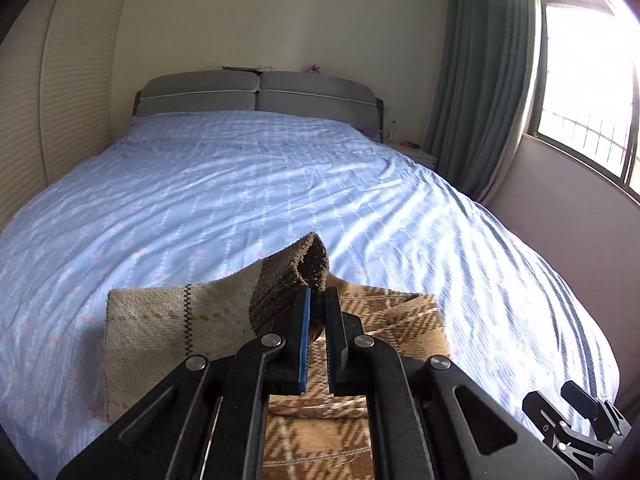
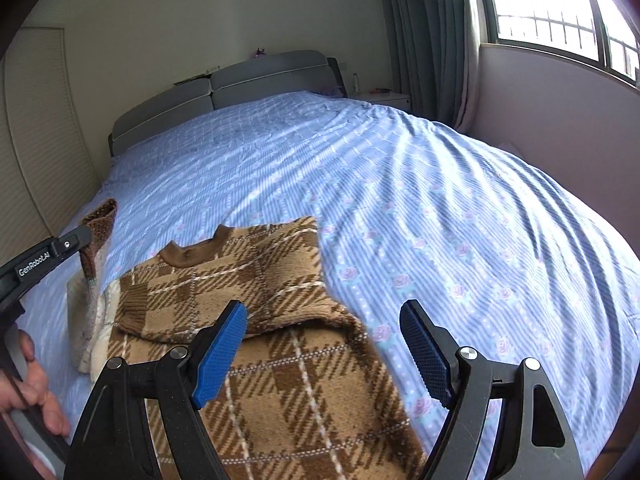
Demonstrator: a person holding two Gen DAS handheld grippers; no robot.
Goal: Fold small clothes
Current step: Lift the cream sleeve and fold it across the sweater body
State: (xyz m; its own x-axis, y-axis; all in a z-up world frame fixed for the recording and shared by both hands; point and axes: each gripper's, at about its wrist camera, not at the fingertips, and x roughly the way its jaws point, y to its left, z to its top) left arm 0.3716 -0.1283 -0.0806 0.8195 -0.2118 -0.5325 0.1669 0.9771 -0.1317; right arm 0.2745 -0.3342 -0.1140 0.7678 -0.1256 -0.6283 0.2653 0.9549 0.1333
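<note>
Right wrist view gave the best overall picture, so starting big: the bed [image 2: 400, 168] took up nearly everything, covered in a blue striped sheet with little pink flowers, grey headboard [image 2: 224, 92] at the far end, window [image 2: 560, 8] and green curtain [image 2: 432, 40] off to the side. Handy flat surface for folding, which I guess was why the clothes were laid out there.

Next down in size, the brown plaid sweater [image 2: 280, 380] lay flat at the near edge of the bed, collar pointing toward the headboard. One sleeve was already folded across the chest, so my read was that the fold was partway done, with the other side left to go.

Then the smaller bit: the left gripper [image 1: 316, 316] was clamped tight on the dark ribbed cuff [image 1: 308, 268] of the other sleeve, held up off the sheet with the pale inside of the knit showing. Looked like it was lifted that way so the sleeve could swing over the body without dragging. You could see a hand [image 2: 36, 384] on the handle at the edge.

The right gripper [image 2: 324, 348] hung over the sweater's right edge with its blue pads well apart, gripping nothing. Probably waiting to pin or smooth things.
</note>
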